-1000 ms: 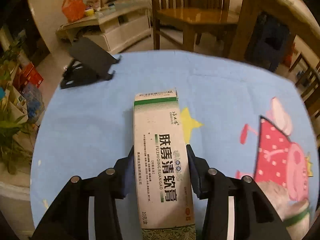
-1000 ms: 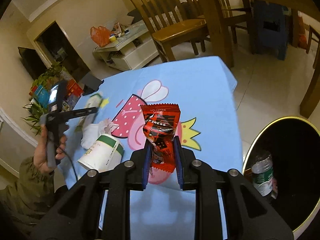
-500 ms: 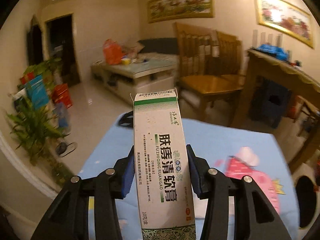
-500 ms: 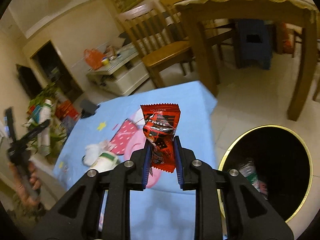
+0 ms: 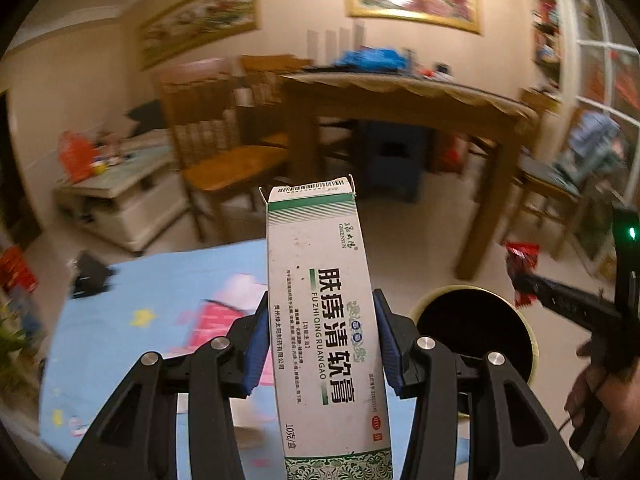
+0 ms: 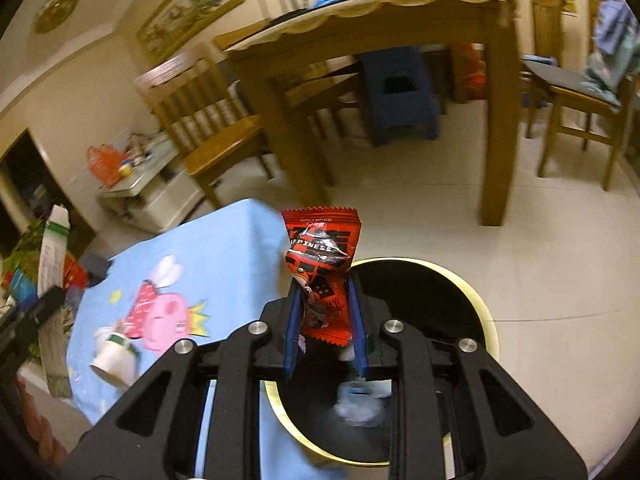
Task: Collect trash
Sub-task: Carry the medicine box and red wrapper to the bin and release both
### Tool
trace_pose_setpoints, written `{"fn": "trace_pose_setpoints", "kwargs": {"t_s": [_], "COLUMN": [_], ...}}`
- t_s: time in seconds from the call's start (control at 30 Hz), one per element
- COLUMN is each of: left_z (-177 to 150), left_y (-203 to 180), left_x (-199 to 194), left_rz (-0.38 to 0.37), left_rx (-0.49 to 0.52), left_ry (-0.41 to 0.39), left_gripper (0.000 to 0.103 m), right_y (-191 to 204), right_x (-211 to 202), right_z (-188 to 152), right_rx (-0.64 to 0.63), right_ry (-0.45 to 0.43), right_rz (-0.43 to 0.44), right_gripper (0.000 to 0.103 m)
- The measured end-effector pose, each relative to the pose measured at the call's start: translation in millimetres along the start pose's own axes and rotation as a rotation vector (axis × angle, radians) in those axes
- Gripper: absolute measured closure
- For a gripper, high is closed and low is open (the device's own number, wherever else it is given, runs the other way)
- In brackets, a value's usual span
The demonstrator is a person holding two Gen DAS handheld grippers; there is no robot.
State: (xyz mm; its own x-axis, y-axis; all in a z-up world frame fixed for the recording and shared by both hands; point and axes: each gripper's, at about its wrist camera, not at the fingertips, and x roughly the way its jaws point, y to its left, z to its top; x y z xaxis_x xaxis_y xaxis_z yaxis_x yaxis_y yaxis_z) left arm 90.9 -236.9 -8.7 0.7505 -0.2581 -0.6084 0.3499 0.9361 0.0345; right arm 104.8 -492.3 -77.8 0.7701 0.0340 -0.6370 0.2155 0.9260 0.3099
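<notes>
My left gripper (image 5: 320, 340) is shut on a long white and green ointment box (image 5: 320, 300), held upright above the blue cartoon tablecloth (image 5: 160, 288). My right gripper (image 6: 324, 324) is shut on a red snack wrapper (image 6: 320, 252), held over the round black trash bin (image 6: 420, 300) with a yellow rim. The bin (image 5: 472, 336) also shows in the left wrist view, to the right of the box, with the right gripper and wrapper (image 5: 520, 264) above it. The box in the left gripper (image 6: 54, 248) shows at the far left of the right wrist view.
A paper cup (image 6: 114, 356) lies on its side on the tablecloth (image 6: 224, 248) beside crumpled tissue. A plastic bottle (image 6: 360, 400) lies inside the bin. A wooden dining table (image 6: 380, 40), chairs (image 6: 208, 120) and a blue stool (image 6: 400, 92) stand on the tiled floor beyond.
Both grippers lifted off the table with their items and swung right toward the bin. The wrapper now hangs over the bin's opening; the box is raised and turned toward the bin.
</notes>
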Motion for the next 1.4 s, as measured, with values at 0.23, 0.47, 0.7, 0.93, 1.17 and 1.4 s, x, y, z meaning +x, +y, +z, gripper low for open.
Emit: {"fn": "trace_pose_setpoints", "kwargs": {"t_s": [0.23, 0.47, 0.7, 0.93, 1.17, 1.4], "left_z": [-6, -15, -27, -31, -37, -37], "left_y": [-74, -114, -150, -165, -177, -160], "left_x": [49, 85, 97, 101, 89, 85], "left_rz": [-0.119, -0.141, -0.142, -0.169, -0.199, -0.198], "left_rx": [0.09, 0.164, 0.208, 0.218, 0.258, 0.235], "left_ry": [0.107, 0.18, 0.212, 0.233, 0.203, 0.207], "left_gripper": [0.057, 0.057, 0.057, 0.056, 0.036, 0.036], "right_y": [-77, -60, -64, -101, -115, -91], "right_x": [10, 45, -14, -76, -104, -96], "right_z": [-12, -18, 2, 7, 4, 17], "right_rx": [0.116, -0.001, 0.171, 0.329, 0.364, 0.309], "right_ry": [0.126, 0.205, -0.105, -0.337, -0.376, -0.381], "right_rz": [-0.005, -0.282, -0.324, -0.374, -0.36, -0.363], "right_gripper": [0.078, 0.027, 0.014, 0.01, 0.009, 0.008]}}
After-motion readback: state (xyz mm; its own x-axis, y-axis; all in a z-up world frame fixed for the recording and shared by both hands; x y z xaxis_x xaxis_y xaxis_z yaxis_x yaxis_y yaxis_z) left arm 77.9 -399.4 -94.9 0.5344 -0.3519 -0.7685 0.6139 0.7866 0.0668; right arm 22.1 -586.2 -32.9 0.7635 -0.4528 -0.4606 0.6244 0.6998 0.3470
